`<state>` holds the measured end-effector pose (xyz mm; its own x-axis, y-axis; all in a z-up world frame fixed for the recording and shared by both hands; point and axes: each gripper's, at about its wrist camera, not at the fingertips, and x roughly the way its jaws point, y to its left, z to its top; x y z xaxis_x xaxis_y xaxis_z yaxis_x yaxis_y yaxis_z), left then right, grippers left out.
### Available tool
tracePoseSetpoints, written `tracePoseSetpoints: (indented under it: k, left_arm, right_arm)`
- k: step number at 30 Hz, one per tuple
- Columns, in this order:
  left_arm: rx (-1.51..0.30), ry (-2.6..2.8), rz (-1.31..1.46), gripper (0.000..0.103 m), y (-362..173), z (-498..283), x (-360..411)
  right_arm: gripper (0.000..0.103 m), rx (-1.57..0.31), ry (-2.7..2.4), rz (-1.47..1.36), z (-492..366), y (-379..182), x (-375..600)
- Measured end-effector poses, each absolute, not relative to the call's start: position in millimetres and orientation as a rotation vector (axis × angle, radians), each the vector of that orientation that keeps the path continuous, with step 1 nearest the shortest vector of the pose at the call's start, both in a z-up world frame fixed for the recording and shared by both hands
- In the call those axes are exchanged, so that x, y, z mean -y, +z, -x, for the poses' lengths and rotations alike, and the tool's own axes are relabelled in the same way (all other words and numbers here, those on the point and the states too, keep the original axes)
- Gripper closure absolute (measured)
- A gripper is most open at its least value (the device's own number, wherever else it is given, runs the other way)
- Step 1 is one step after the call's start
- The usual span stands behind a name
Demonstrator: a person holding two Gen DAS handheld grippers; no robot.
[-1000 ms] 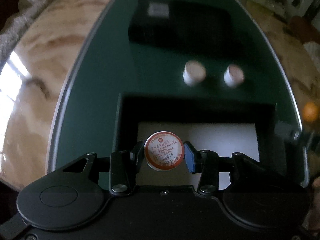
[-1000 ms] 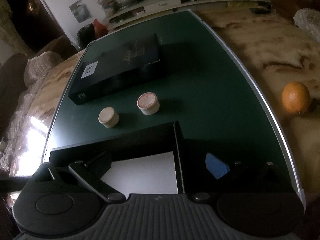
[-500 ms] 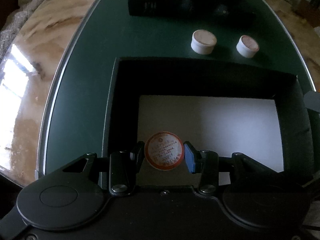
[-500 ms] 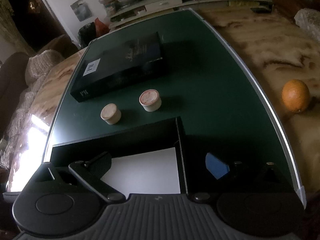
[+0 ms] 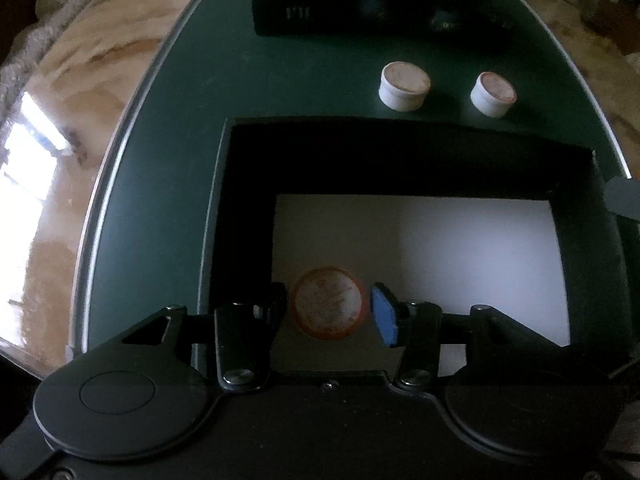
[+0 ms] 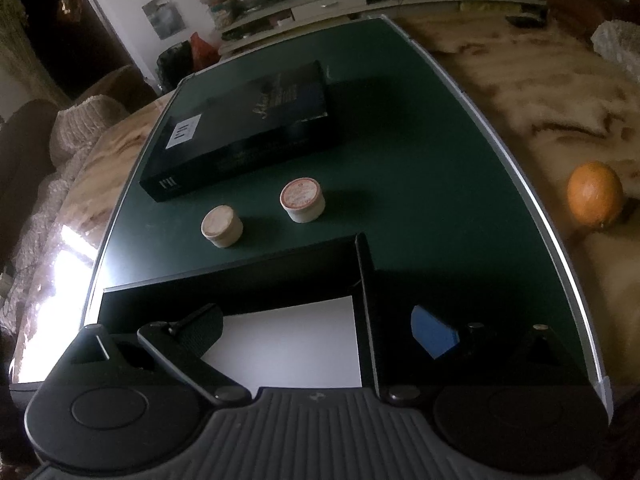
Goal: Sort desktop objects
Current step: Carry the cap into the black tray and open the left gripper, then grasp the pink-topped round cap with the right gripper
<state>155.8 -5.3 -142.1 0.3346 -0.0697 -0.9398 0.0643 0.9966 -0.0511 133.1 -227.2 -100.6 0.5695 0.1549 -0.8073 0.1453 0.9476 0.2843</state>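
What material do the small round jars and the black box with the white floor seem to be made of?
Round jars: probably matte white plastic with paper labels on top; the look leaves it open. Black box: likely cardboard, with thin flat walls and a dull finish.

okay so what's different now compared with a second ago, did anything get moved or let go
The left hand-held gripper carried the round container forward over the black tray and has now opened; the container appears released on the tray's white floor. The right hand-held gripper stayed open beside the tray. The two small jars, the black box and the orange did not move.
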Motion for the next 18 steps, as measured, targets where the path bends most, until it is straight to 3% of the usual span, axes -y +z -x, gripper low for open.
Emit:
tracePoseSetpoints:
  k: [5,8,13,18]
  left_arm:
    - [-1.192,-0.102,0.062,0.038,-126.3,-148.1,-1.2]
    - [-1.161,-0.086,0.069,0.035,-112.7,-141.7,-5.3]
    - [-1.128,-0.063,0.066,0.022,-96.2,-133.3,-9.3]
    - [-1.143,-0.062,0.09,0.022,-97.0,-130.9,-13.9]
  right_arm:
    - [0.0,-0.94,0.02,-0.302,-131.0,-92.1,223.6]
    - [0.0,-0.905,0.046,-0.257,-143.8,-83.2,223.0]
    - [0.007,-0.926,0.08,-0.154,-188.5,-90.7,218.4]
    - [0.017,-0.978,0.098,-0.09,-232.8,-106.6,215.0]
